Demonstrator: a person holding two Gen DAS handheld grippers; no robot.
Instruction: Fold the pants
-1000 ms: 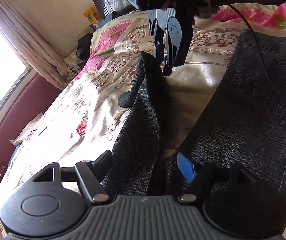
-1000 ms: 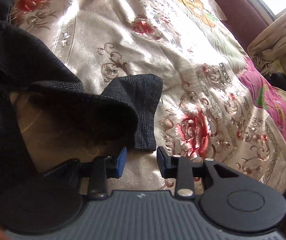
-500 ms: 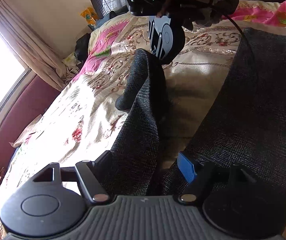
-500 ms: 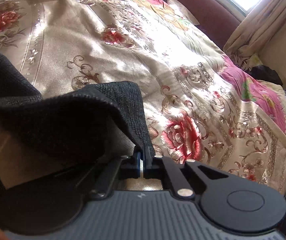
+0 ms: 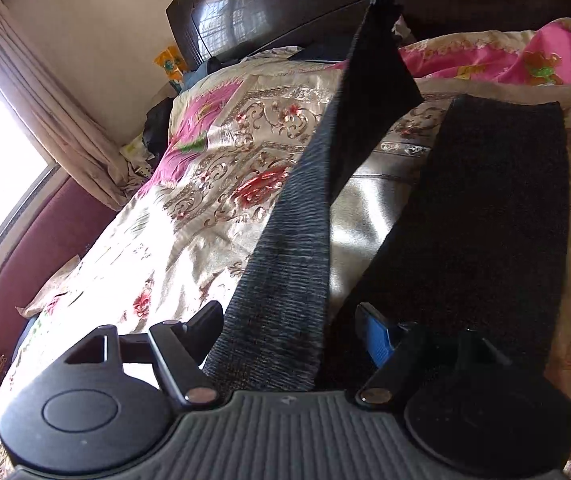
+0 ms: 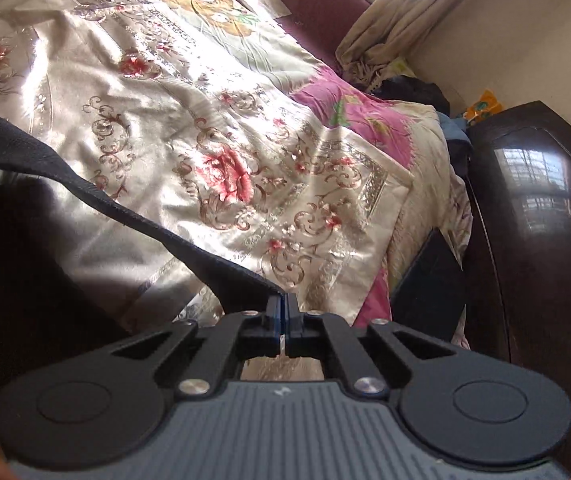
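From the left gripper we look down along its fingers, close over the pants, toward the headboard. From the right gripper we face the same flowered bedspread, curtain and headboard.

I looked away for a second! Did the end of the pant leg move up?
Yes. The right gripper, jaws shut on the pant leg, has lifted its end off the bedspread; in the left wrist view it now hangs up by the dark headboard.
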